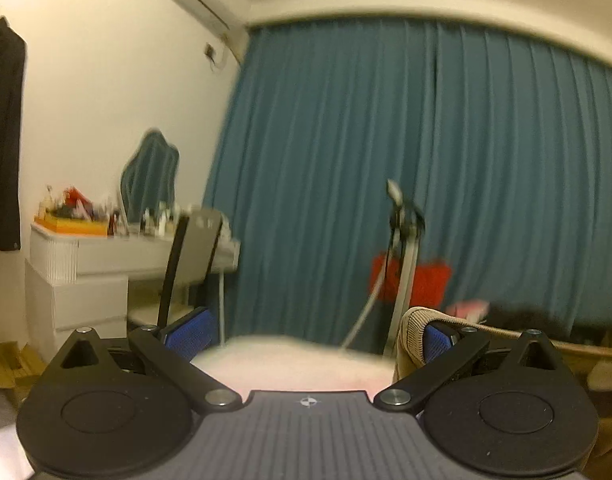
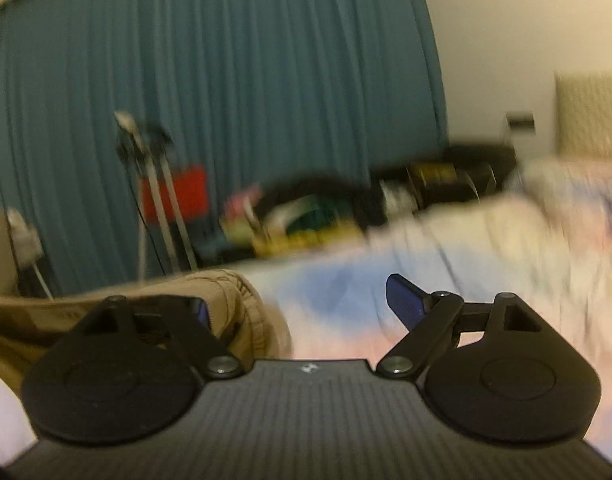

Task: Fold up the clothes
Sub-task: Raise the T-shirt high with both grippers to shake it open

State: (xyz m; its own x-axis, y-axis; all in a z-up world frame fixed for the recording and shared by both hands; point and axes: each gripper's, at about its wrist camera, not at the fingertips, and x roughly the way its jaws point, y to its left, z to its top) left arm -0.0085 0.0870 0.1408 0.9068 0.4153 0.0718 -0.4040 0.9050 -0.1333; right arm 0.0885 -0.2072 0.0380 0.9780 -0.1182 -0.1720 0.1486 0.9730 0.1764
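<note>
A tan ribbed garment (image 1: 412, 334) hangs over the right finger of my left gripper (image 1: 314, 334), whose jaws stand wide open above the pale bed (image 1: 286, 356). The cloth stretches off to the right in that view. In the right wrist view the same tan garment (image 2: 242, 304) drapes over the left finger of my right gripper (image 2: 302, 300), also wide open, above the pastel bedsheet (image 2: 346, 280). The right finger's blue pad (image 2: 404, 300) is bare. Both views are blurred.
A teal curtain (image 1: 426, 160) fills the background. A white desk (image 1: 86, 256) with clutter and a chair (image 1: 190, 256) stand left. A tripod (image 1: 404, 248) and a red bag (image 1: 426, 280) stand by the curtain. Crumpled bedding (image 2: 546, 220) and dark clutter (image 2: 446, 176) lie right.
</note>
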